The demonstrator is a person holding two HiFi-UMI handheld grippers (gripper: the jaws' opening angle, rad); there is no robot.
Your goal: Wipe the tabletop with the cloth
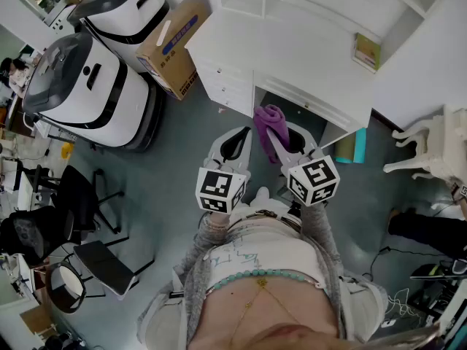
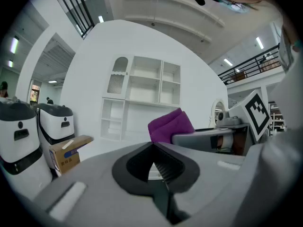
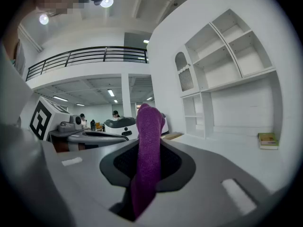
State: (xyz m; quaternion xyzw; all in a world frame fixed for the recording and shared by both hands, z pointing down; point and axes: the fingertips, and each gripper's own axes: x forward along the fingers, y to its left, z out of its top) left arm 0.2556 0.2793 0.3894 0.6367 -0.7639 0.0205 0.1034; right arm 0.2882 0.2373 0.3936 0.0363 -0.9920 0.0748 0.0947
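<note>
Cloth (image 3: pixel 147 161) pinched by right gripper (image 3: pixel 148 143), lower end hidden.

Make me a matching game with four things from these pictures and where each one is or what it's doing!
Things:
1. cloth
2. left claw
3. cardboard box
4. book

Places or states:
A. lying on the white desk
B. shut, holding nothing
C. pinched in the right claw
D. next to the white machines

Pairs: 1-C, 2-B, 3-D, 4-A
</note>
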